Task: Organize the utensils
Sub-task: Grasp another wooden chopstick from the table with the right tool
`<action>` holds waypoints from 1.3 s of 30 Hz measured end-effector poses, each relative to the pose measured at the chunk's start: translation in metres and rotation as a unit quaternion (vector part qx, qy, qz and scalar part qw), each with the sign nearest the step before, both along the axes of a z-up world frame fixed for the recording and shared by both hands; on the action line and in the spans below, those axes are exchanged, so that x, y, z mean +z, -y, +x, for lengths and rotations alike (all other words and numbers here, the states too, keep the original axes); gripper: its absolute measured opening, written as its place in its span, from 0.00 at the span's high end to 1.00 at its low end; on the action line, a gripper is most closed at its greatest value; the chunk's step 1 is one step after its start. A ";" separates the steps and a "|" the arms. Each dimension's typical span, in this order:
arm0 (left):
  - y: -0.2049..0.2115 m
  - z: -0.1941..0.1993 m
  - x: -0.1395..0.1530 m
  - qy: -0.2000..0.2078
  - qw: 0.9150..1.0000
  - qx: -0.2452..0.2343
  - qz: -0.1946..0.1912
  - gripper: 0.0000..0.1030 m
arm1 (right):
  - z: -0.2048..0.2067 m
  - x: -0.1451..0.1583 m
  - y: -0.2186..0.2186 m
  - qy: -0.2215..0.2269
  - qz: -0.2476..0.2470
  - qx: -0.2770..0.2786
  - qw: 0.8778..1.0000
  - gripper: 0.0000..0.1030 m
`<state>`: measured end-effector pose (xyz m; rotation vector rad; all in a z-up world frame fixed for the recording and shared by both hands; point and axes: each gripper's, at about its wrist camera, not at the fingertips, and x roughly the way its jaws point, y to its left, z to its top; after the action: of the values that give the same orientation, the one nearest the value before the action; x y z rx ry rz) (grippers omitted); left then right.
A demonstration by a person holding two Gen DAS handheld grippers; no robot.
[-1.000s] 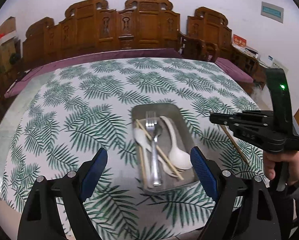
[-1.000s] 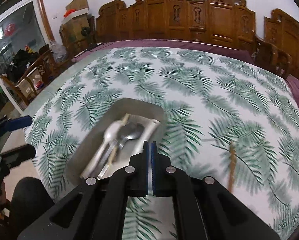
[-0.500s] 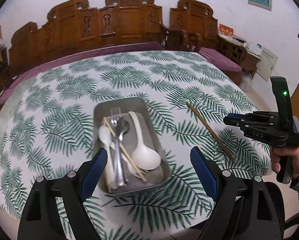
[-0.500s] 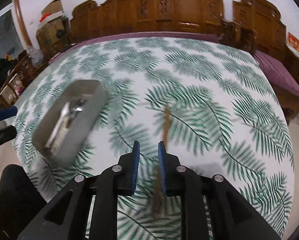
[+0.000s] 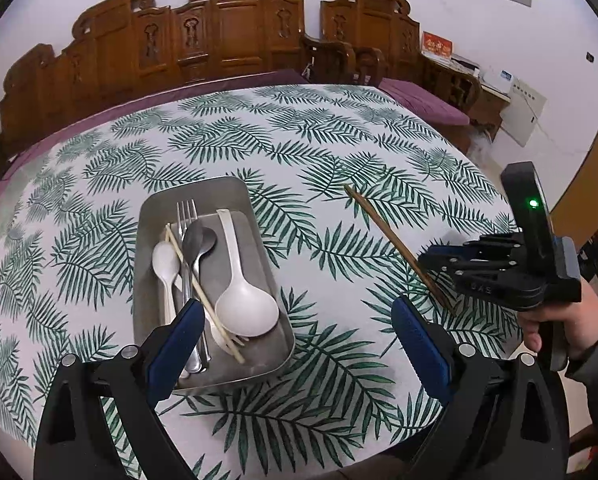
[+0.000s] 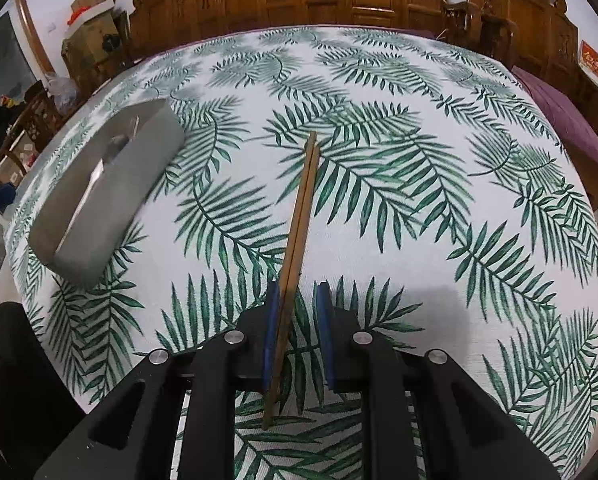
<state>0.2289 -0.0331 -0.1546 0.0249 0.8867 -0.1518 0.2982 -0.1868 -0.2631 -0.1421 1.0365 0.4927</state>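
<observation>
brown chopsticks between right gripper fingers, tray aside

Bare tablecloth around chopsticks, metal tray well left (crowded inside)

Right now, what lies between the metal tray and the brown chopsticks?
Only bare leaf-print tablecloth separates the metal tray from the brown chopsticks; both wrist views show it.

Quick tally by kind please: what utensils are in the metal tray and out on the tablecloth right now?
Fork: 1
Metal spoon: 1
White spoons, small and large: 2
Pale chopstick in the metal tray: at least 1
Brown chopsticks on the tablecloth: 2
Total: 7
</observation>
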 end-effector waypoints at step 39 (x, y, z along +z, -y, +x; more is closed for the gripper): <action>0.073 0.052 -0.023 -0.016 0.999 -0.038 0.027 0.12 | -0.008 0.019 0.067 0.023 -0.015 -0.054 0.998 0.94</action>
<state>0.2805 -0.1060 -0.1773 0.1062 0.9231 -0.2003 0.2905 -0.2534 -0.2445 -0.1226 1.0003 0.3750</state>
